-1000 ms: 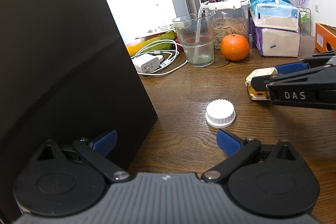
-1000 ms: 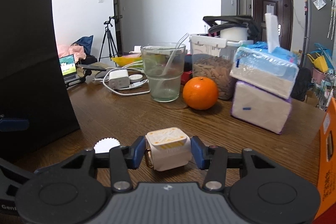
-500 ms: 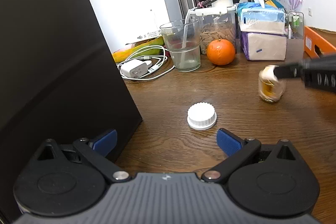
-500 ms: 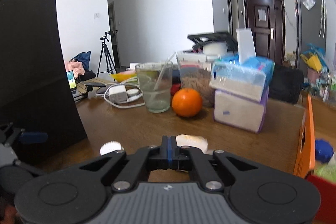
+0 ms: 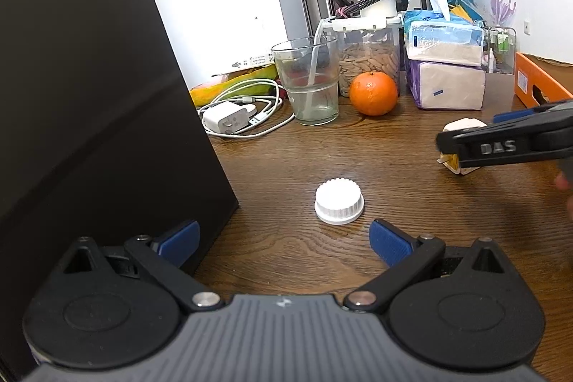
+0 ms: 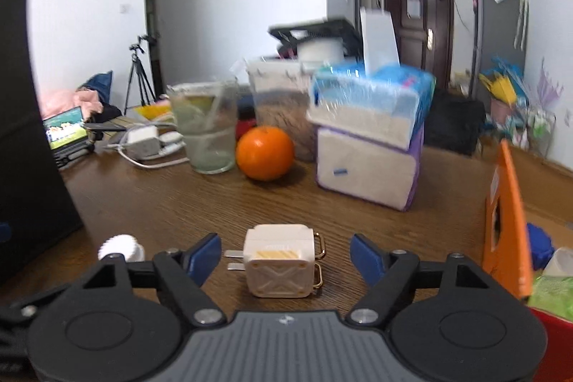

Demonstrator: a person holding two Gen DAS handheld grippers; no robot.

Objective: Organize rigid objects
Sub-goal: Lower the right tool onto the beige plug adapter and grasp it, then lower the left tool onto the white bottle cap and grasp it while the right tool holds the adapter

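On the brown wooden table (image 5: 286,149), seen from the left wrist, the left gripper (image 5: 283,240) hangs with its blue pads wide apart and nothing between them; a white ribbed cap (image 5: 339,205) lies on the wood just ahead of it; a tall black box (image 5: 89,95) fills the left side; farther back a clear glass (image 5: 307,81) holds some water and a white straw, and beside it stand an orange (image 5: 373,93) and a clear lidded canister (image 5: 369,58) filled with pale, elongated pieces; a white charger with its coiled cable (image 5: 231,120) lies left of the glass; two tissue packs (image 5: 446,67) are stacked at the right, a tissue sticking up from the upper one; an orange bin (image 5: 537,85) shows at the far right edge, its contents hidden from this side; the right gripper (image 5: 465,145) reaches in from the right around a small cream plug adapter (image 5: 462,126). From the right wrist, the right gripper (image 6: 284,256) has just been opening, its pads now standing clear on either side of the plug adapter (image 6: 281,265), which rests on the table with its prongs pointing left and touches neither pad; the white cap (image 6: 120,247) sits to the left; the glass (image 6: 207,127), orange (image 6: 265,153) and tissue packs (image 6: 369,138) stand behind, blurred; the orange bin (image 6: 508,231) at the right holds a blue object (image 6: 540,246) and something green (image 6: 551,296) that I cannot make out.
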